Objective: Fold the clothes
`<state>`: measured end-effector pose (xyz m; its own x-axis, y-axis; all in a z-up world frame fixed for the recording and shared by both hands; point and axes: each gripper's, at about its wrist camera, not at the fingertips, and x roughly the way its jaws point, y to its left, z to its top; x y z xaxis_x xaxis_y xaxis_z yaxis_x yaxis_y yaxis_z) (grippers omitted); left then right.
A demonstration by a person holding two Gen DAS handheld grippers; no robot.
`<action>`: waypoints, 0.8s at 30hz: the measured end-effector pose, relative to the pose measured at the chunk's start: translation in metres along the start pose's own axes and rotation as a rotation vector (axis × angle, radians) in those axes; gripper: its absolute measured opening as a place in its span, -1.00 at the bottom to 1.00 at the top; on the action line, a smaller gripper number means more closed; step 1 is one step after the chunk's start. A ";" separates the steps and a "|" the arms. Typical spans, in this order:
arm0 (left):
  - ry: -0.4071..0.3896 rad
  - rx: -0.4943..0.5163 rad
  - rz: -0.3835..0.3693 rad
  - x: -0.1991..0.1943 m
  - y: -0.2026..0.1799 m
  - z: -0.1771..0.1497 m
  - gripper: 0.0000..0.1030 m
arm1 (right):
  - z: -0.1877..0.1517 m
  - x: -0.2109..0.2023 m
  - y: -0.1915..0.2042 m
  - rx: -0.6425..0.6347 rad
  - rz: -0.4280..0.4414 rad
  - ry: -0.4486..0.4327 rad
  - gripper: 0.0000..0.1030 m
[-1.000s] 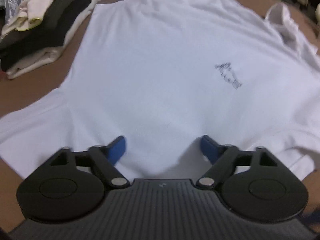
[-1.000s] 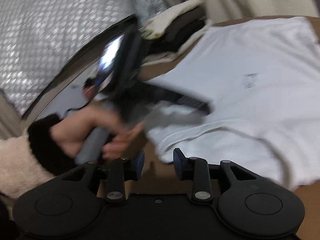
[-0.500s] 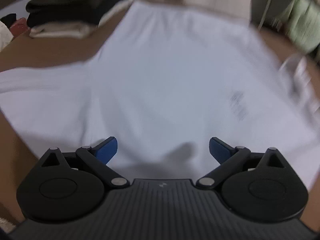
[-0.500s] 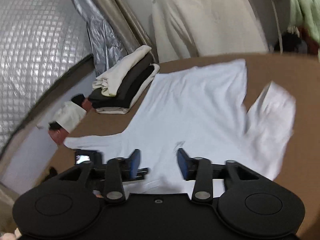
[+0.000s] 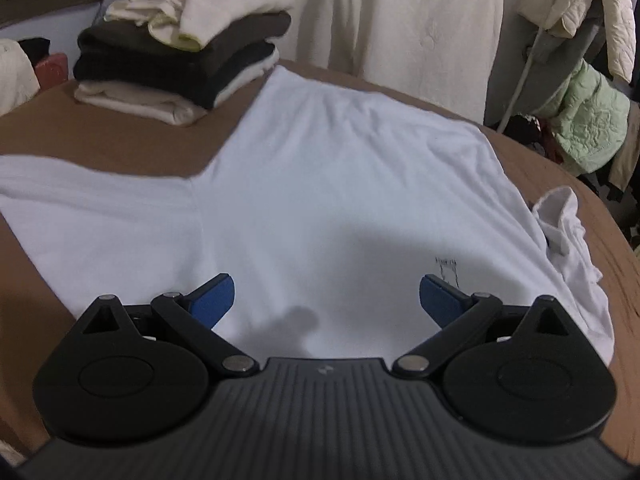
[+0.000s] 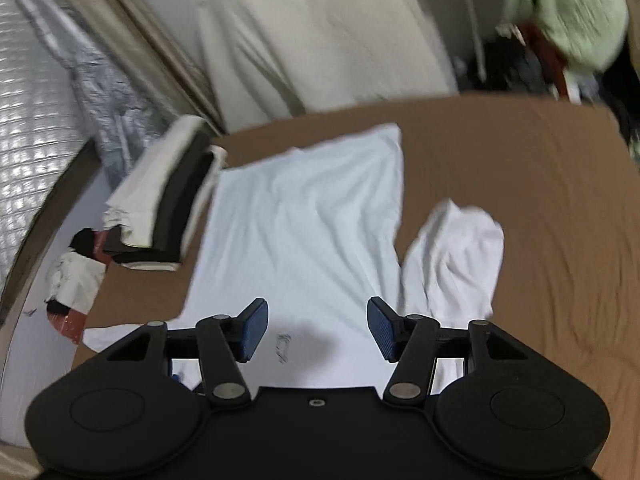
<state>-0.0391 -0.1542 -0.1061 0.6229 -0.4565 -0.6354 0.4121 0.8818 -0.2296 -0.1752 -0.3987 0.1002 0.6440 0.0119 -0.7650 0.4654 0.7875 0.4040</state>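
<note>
Left gripper [image 5: 326, 300]: jaws spread wide, holding nothing, hanging above the near part of the shirt.
Right gripper [image 6: 317, 330]: jaws parted, holding nothing, over the shirt's near end close to the small print.
Shirt [image 5: 340, 184]: white, spread flat on the brown table [image 5: 120, 136], hem at the far side.
Print [image 5: 447, 269]: small dark mark on the chest, just beside the left gripper's right-hand fingertip.
Left sleeve [image 5: 92, 208]: laid out flat to the side.
Right sleeve [image 6: 456, 252]: rumpled, partly bunched up.
Pile of folded clothes [image 5: 180, 52]: cream and dark layers, at the far left corner, just beside the shirt's hem.
Green padded jacket [image 5: 588, 120]: hanging beyond the table, far right.
</note>
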 end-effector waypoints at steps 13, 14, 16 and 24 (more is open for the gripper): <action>0.006 0.140 -0.135 0.017 -0.093 0.013 0.96 | -0.043 0.108 -0.150 -0.304 -0.085 0.089 0.18; 0.032 0.090 -0.172 0.024 -0.105 0.019 0.96 | -0.041 0.115 -0.160 -0.305 -0.078 0.086 0.18; 0.086 0.039 -0.223 0.040 -0.130 0.027 0.96 | -0.036 0.131 -0.177 -0.271 -0.050 0.088 0.18; 0.107 0.115 -0.257 0.090 -0.221 0.002 0.96 | -0.043 0.202 -0.203 -0.287 0.043 0.160 0.37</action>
<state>-0.0728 -0.3902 -0.1114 0.4172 -0.6422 -0.6430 0.6231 0.7172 -0.3120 -0.1657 -0.5300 -0.1576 0.5449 0.1278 -0.8287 0.2350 0.9254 0.2972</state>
